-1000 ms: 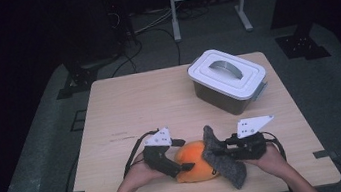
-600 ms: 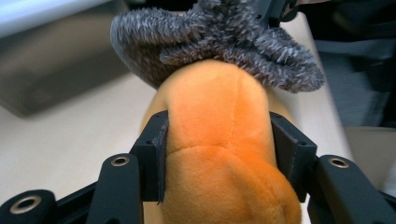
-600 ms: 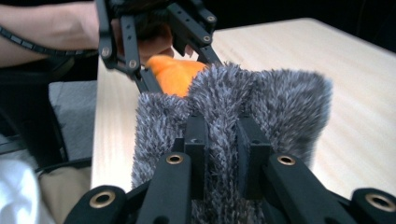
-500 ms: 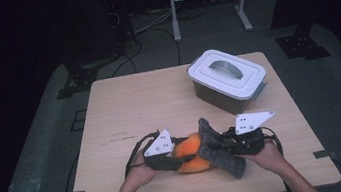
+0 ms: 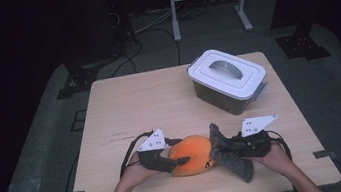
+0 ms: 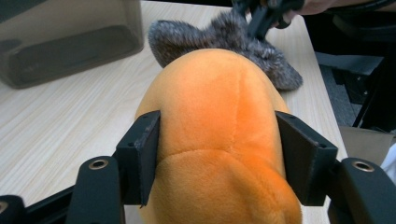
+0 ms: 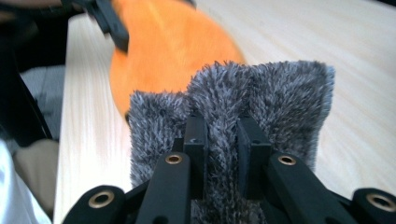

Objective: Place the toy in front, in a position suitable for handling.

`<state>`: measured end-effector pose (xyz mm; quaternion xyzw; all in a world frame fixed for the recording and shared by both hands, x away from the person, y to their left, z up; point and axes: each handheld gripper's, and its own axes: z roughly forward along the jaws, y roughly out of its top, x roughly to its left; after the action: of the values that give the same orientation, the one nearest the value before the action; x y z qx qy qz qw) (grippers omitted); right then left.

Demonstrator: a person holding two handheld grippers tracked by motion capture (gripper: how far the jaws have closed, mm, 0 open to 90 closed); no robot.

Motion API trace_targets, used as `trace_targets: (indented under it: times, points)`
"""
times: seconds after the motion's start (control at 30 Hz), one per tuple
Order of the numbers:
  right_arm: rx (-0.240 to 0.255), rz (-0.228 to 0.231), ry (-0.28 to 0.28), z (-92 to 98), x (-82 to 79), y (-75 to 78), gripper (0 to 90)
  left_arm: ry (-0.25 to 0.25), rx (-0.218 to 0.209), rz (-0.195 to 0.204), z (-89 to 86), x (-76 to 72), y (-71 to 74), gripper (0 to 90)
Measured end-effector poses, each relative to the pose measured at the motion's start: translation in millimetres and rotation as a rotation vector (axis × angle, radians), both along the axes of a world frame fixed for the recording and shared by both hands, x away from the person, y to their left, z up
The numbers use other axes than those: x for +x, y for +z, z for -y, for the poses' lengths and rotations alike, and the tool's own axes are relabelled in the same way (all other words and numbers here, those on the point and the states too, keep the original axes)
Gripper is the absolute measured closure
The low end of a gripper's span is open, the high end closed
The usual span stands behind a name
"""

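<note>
Altogether: one orange plush [image 5: 193, 154], one grey sock [image 5: 230, 156], one box [image 5: 227, 80].

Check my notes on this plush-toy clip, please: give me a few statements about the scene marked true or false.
1. The left claw straddles the orange plush body. True.
2. The right claw is open and holds nothing. False: it is shut on the grey furry part.
3. The lidded container stands behind the toy with its lid on. True.
4. The toy lies inside the container. False: it rests on the table.
</note>
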<state>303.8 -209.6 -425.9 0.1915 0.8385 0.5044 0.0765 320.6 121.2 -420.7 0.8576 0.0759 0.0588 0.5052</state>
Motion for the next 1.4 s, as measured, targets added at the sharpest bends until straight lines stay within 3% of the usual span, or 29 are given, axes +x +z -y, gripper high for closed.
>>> trace_targets:
  times: [0.17, 0.3, 0.37, 0.57, 0.73, 0.87, 1.17, 1.27, 1.33, 1.4]
  points:
    - [0.078, 0.05, 0.036, -10.4, -3.6, 16.5, 75.4, -0.026, -0.005, 0.013, 3.4, -2.4, -0.8, 36.9]
    - [0.034, 0.045, 0.058, -20.6, -2.8, 6.6, 75.2, -0.019, 0.001, 0.009, 0.9, -1.3, -1.6, 36.6]
    - [0.035, 0.024, 0.056, -18.6, -1.7, 0.6, 75.2, -0.015, 0.001, 0.006, 0.6, -0.7, -2.1, 36.5]
    - [-0.027, 0.001, 0.011, -3.4, -1.4, -6.8, 75.2, -0.014, -0.006, 0.003, 1.1, -0.1, -2.5, 36.2]
    - [0.081, 0.043, 0.033, -10.2, -3.2, 13.0, 75.2, -0.041, -0.009, 0.028, 7.3, -2.6, -1.6, 36.0]
    - [0.071, 0.071, 0.079, -29.3, -5.8, 18.3, 74.9, -0.061, 0.004, 0.052, 13.3, -5.5, -0.3, 35.6]
    - [0.032, 0.034, 0.057, -15.2, -4.7, 3.5, 74.8, -0.056, 0.007, 0.054, 14.4, -5.5, -0.5, 35.6]
    - [0.058, 0.045, 0.048, -13.8, -7.8, 10.9, 75.0, -0.058, 0.005, 0.054, 15.1, -5.4, -0.4, 35.6]
    - [0.112, 0.06, 0.064, -18.8, -8.5, 19.1, 75.0, -0.059, -0.006, 0.053, 17.8, -5.9, -1.0, 35.6]
    - [0.123, 0.078, 0.082, -27.6, -9.5, 24.9, 74.9, -0.065, -0.001, 0.062, 20.6, -7.1, -0.2, 35.6]
